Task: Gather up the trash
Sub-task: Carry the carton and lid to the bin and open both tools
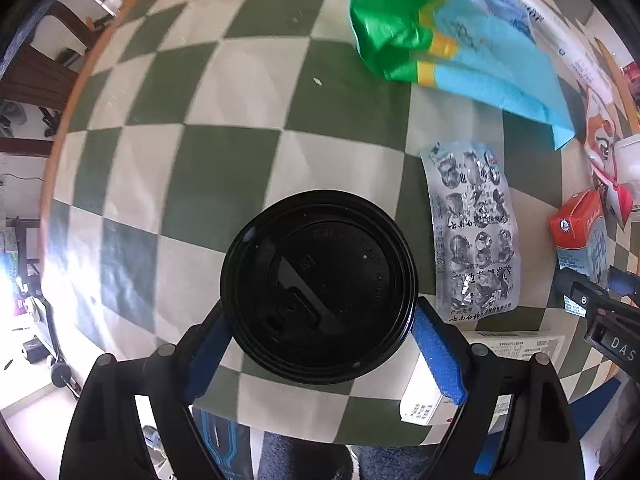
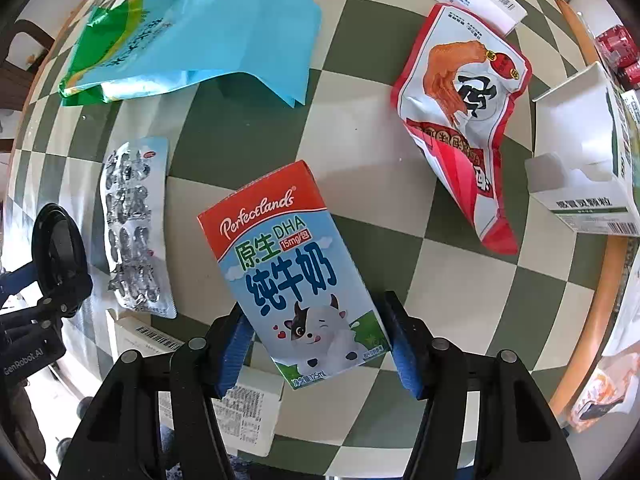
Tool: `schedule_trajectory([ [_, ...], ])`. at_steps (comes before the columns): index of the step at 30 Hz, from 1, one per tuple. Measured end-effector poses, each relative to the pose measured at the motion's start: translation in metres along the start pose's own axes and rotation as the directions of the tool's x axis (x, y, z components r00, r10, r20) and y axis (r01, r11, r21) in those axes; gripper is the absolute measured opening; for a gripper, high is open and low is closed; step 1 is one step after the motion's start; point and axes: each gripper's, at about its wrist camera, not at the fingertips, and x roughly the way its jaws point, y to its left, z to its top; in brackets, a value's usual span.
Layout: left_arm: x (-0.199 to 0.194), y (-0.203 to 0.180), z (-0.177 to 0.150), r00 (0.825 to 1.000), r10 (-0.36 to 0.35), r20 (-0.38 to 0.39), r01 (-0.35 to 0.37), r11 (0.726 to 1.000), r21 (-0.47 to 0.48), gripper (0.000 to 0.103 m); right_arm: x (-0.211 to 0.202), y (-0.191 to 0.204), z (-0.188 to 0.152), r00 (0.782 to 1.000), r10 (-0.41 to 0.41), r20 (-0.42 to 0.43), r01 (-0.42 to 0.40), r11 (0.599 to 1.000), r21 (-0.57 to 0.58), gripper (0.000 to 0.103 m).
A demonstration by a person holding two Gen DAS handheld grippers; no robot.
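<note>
My left gripper [image 1: 320, 344] is shut on a cup with a black lid [image 1: 319, 286], held above the checkered table [image 1: 192, 168]; the cup also shows at the left of the right wrist view [image 2: 58, 252]. My right gripper [image 2: 318, 344] is shut on a red and blue milk carton [image 2: 296, 272], its blue pads against both sides; the carton shows in the left wrist view [image 1: 582, 236]. A silver pill blister sheet [image 1: 474, 228] lies between the two, also seen in the right wrist view [image 2: 136, 224].
A green and blue plastic bag [image 2: 192, 40] lies at the back. A red snack pouch [image 2: 464, 116] and an open white box [image 2: 588, 168] are to the right. White medicine boxes [image 2: 244, 412] lie near the front edge. The table has an orange rim [image 2: 600, 304].
</note>
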Motion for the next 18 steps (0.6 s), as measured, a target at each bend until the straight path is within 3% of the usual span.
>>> schedule_trajectory([
  [11,-0.069,0.003,-0.033,0.986,0.014,0.164,-0.018,1.0,0.018,0.086,-0.05,0.031,-0.039,0.989,0.047,0.142,-0.058,0.996,0.073,0.063],
  [18,-0.092,0.053,-0.057,0.967,-0.05,0.249,0.032,0.997,0.077,0.086,-0.1,0.047,-0.077,0.968,0.083,0.236,-0.118,0.983,0.139,0.062],
])
